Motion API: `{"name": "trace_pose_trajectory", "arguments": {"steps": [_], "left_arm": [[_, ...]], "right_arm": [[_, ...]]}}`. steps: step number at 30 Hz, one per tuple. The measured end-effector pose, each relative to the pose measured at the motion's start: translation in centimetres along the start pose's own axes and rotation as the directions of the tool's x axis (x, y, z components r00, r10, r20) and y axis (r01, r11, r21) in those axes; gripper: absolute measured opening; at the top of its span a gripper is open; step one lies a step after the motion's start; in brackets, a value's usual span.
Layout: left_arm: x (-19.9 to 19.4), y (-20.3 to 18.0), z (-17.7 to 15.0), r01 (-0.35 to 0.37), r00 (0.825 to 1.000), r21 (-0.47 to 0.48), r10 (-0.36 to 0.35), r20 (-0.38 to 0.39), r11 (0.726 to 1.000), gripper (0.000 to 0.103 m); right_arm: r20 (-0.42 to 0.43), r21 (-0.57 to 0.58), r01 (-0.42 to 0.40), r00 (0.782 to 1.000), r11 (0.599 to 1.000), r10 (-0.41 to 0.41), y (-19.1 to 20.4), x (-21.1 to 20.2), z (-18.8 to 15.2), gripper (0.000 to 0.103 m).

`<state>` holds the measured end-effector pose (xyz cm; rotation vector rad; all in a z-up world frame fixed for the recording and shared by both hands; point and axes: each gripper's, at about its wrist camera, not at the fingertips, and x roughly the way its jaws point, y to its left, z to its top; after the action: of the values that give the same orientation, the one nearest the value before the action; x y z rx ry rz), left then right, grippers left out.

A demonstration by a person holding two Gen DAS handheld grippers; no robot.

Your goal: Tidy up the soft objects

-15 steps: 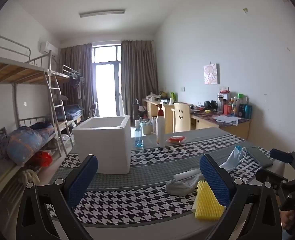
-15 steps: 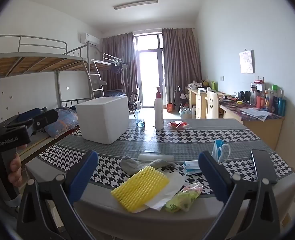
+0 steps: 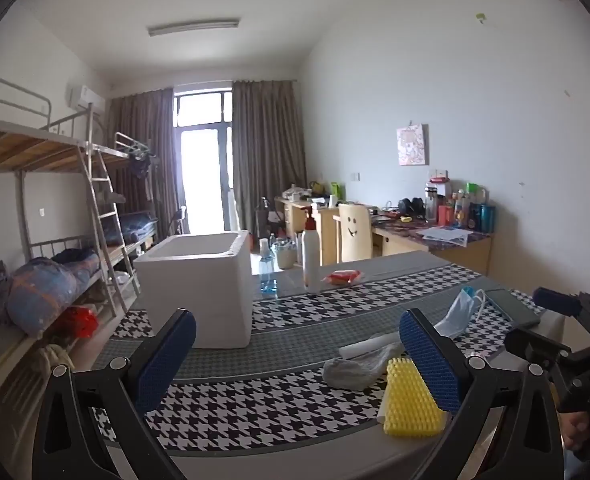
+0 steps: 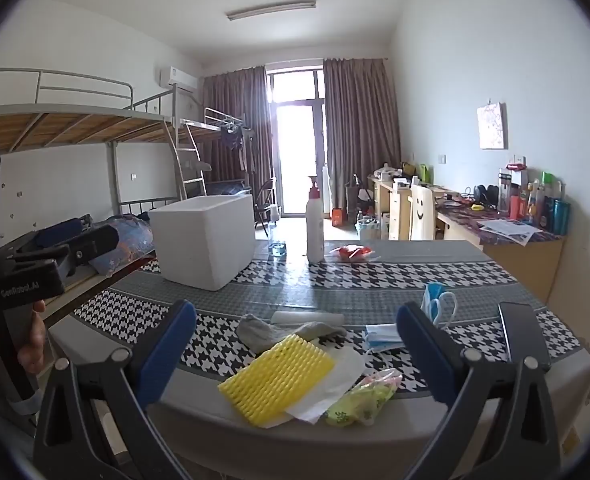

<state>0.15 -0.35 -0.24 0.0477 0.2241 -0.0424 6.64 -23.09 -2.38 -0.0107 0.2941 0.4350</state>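
Nothing had shifted noticeably since the earlier frame. Left gripper and right gripper both stood apart, holding nothing. Yellow sponge lay at lower centre on the table, touching a grey sock; white box stood upper left.

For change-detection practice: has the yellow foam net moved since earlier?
No: the yellow foam net still lies against the grey sock, at the table edge.

Matt white foam box, ribbed yellow foam net, limp grey cloth sock, houndstooth woven tablecloth
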Motion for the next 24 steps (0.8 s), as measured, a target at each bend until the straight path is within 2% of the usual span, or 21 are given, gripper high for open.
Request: {"name": "trace_pose_trajectory", "arguments": {"steps": [4, 24], "left_arm": [[-0.14, 0.46, 0.05, 0.008, 1.000, -0.022, -0.008, 0.002, 1.000, 0.102], [0.03, 0.40, 0.03, 0.013, 1.000, -0.017, -0.013, -0.015, 1.000, 0.102]], "right_arm": [[0.003, 0.002, -0.002, 1.000, 1.000, 0.002, 0.11, 0.06, -0.02, 0.102], [0.008, 0.003, 0.009, 1.000, 1.000, -0.009, 0.03, 0.05, -0.10, 0.102]]}}
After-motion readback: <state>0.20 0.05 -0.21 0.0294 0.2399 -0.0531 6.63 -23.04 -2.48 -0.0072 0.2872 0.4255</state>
